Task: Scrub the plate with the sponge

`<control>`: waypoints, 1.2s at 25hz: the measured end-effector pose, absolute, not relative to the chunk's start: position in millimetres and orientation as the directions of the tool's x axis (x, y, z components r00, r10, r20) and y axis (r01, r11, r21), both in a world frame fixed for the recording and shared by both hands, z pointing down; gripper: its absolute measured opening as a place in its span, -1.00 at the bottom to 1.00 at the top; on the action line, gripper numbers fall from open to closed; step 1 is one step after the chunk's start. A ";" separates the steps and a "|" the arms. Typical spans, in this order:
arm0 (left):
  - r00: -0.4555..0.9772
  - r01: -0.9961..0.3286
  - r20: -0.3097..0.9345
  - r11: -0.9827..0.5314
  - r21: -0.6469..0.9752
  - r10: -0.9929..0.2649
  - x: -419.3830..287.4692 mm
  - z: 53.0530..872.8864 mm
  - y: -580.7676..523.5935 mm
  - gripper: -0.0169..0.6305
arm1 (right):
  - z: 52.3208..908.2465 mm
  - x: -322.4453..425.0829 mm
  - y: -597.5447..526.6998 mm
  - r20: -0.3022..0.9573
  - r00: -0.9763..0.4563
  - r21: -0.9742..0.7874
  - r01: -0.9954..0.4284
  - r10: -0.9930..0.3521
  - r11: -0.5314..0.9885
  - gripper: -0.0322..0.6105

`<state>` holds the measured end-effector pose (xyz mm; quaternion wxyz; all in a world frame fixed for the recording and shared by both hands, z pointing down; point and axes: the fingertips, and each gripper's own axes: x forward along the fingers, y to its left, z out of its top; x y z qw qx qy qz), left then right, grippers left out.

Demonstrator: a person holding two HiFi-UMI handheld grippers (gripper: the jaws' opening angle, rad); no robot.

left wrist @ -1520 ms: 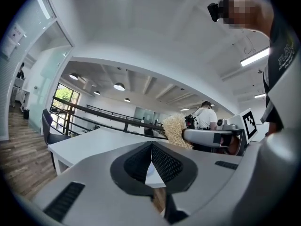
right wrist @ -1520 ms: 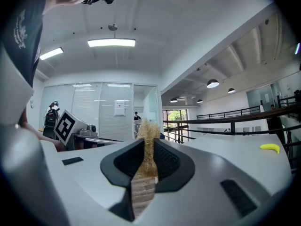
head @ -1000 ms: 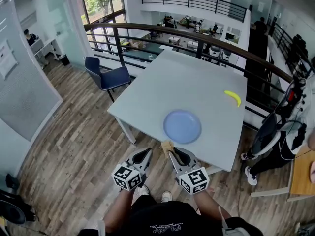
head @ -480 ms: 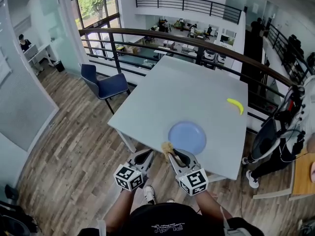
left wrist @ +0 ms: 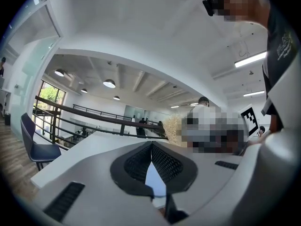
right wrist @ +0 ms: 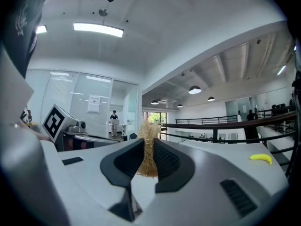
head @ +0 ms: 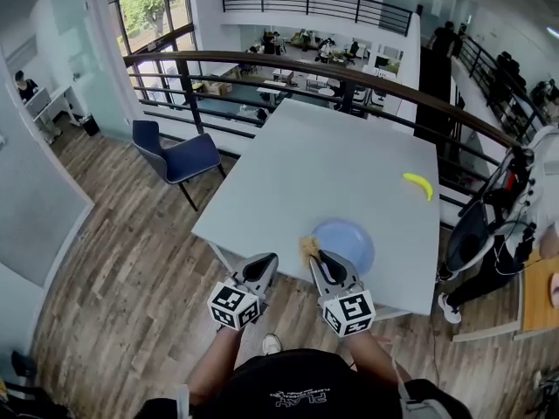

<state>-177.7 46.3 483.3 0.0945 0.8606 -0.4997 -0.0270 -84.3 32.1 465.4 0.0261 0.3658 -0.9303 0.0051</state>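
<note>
**A:** ok so what are the two grippers doing, closest to the person?

**B:** The left gripper is pinched fully closed with nothing in it, black pads meeting at the tip. The right gripper is clamped on the sponge, a straw-coloured scrubby tuft poking out past the jaw tips. Both point level, side by side, near each other at the table's near edge.

**A:** and the plate?

**B:** The plate is pale blue and lies flat on the table, just past the right gripper's tips and a bit to its right. In the head view the sponge sits over the plate's near-left rim, but I can't tell if it actually touches. The left gripper is off to the plate's left, apart from it.

**A:** anything further out?

**B:** There's a banana near the table's right edge, well apart from the plate. A blue chair stands off the table's left side, and a dark railing runs behind the far end.
</note>
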 end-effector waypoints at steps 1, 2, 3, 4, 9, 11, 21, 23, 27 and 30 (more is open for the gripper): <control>0.505 -0.853 0.048 -0.490 0.180 -0.862 -179.9 484.3 43.3 -0.91 | 468.2 -85.4 29.2 0.051 -0.722 0.022 -0.690 -0.690 0.723 -0.69; 0.512 -0.851 0.050 -0.498 0.169 -0.858 -181.5 485.3 40.4 -0.91 | 471.1 -86.3 26.5 0.051 -0.713 0.036 -0.698 -0.699 0.715 -0.69; 0.521 -0.847 0.053 -0.507 0.159 -0.852 -182.1 486.3 37.7 -0.91 | 473.5 -86.6 24.3 0.051 -0.704 0.047 -0.706 -0.708 0.706 -0.69; 0.531 -0.842 0.057 -0.518 0.152 -0.846 -182.1 487.1 35.0 -0.91 | 475.0 -86.3 22.5 0.051 -0.695 0.053 -0.715 -0.717 0.697 -0.69; 0.575 -0.812 0.061 -0.560 0.163 -0.816 -181.9 486.4 15.4 -0.91 | 474.4 -83.5 9.4 0.056 -0.643 0.059 -0.761 -0.764 0.646 -0.69; 0.589 -0.802 0.064 -0.572 0.169 -0.806 -175.6 487.4 5.4 -0.91 | 475.9 -77.0 2.3 0.060 -0.626 0.058 -0.776 -0.778 0.629 -0.69; 0.656 -0.750 0.068 -0.640 0.168 -0.752 -117.5 487.1 -53.5 -0.91 | 479.6 -15.4 -58.2 0.069 -0.565 0.030 -0.823 -0.822 0.567 -0.69; 0.653 -0.753 0.073 -0.636 0.168 -0.754 -106.6 486.2 -69.5 -0.91 | 479.2 -3.6 -72.9 0.075 -0.566 0.030 -0.822 -0.821 0.569 -0.69; 0.652 -0.755 0.093 -0.633 0.171 -0.752 -87.4 485.4 -102.3 -0.91 | 474.7 14.2 -105.2 0.074 -0.573 0.023 -0.818 -0.817 0.575 -0.69; 0.650 -0.757 0.105 -0.631 0.171 -0.752 -73.8 487.6 -118.8 -0.91 | 473.8 27.9 -120.9 0.071 -0.577 0.017 -0.815 -0.813 0.580 -0.69</control>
